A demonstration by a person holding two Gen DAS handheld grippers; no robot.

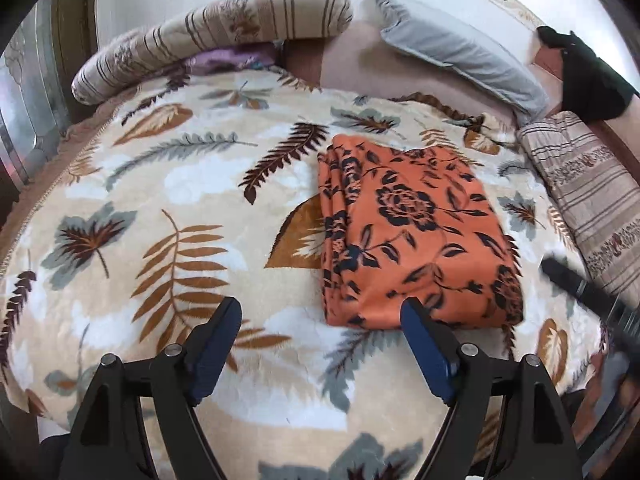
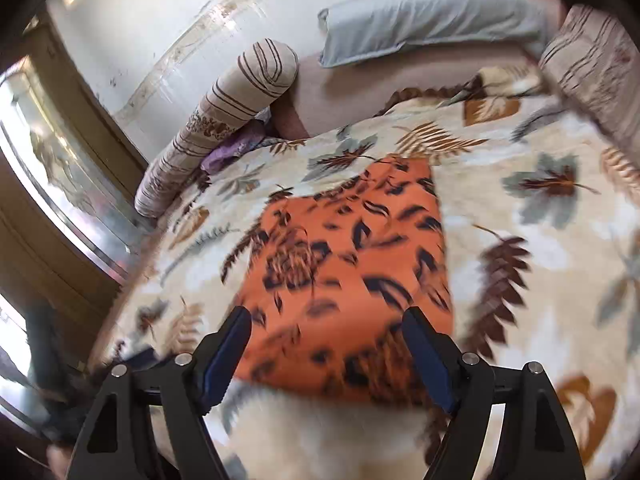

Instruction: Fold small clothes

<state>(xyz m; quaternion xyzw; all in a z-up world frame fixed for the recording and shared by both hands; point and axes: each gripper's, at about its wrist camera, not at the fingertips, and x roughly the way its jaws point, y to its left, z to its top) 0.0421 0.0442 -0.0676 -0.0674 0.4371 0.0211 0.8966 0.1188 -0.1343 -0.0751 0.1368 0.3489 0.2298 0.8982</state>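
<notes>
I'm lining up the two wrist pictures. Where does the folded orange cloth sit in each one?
Left wrist: orange cloth right of centre, beyond the right fingertip.
Right wrist: orange cloth, blurred, at centre, reaching down between the fingers.
Shared landmark: grey pillow near the wall.

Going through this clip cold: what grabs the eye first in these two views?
The orange floral cloth, already folded into a flat packet, lies on the leaf-print blanket and stands out sharply against its pale colours. Both the left gripper and the right gripper hang open above the bed, holding nothing. Behind, a grey pillow and a striped bolster lie near the wall.
</notes>
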